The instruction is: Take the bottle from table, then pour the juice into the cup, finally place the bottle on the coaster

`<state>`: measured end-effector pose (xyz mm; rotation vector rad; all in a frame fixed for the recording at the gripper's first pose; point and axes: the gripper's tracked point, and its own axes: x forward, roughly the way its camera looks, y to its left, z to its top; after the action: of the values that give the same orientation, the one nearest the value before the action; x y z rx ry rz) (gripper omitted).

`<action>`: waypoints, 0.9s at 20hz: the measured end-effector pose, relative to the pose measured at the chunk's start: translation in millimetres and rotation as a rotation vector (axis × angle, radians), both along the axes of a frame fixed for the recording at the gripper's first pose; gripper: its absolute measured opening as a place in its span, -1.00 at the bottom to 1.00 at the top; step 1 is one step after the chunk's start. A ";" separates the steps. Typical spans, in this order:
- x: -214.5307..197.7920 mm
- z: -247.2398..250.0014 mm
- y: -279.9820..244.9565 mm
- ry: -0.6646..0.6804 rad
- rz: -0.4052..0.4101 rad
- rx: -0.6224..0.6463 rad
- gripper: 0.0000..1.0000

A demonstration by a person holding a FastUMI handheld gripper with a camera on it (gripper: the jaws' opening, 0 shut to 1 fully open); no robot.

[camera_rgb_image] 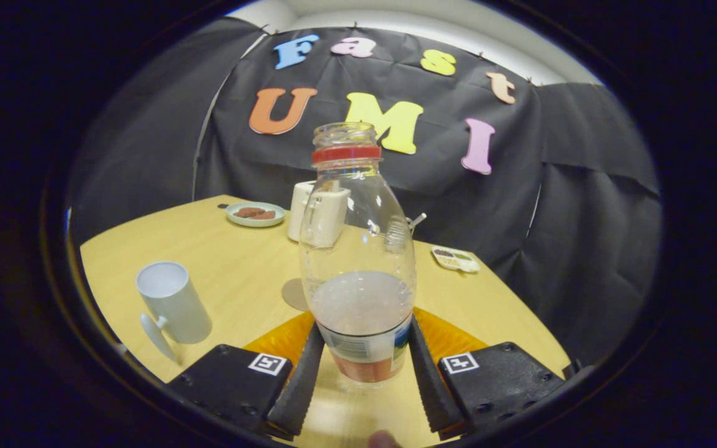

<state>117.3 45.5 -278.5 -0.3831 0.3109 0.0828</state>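
my fingers (363, 367) pinch the bottle (358, 261) low on both sides, just above the table (234, 261). next i think i carry it to the cup (172, 302) and tip it.

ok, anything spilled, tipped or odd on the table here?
No spill or damage seen. Bottle stands upright, uncapped, between the claw fingers, which press its sides. Cup is upright beside it; coaster lies flat just behind the bottle.
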 end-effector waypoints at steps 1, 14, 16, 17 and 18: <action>3.9 2.7 1.4 -0.006 0.012 -0.057 0.52; 23.8 -2.8 31.8 -0.156 0.148 -0.707 0.52; 24.4 -9.0 36.6 -0.159 0.168 -0.763 0.52; 23.7 -11.5 38.5 -0.158 0.176 -0.784 0.52; 24.6 -12.7 39.7 -0.158 0.182 -0.807 0.52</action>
<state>142.0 85.2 -291.1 -1.2127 0.1397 0.1032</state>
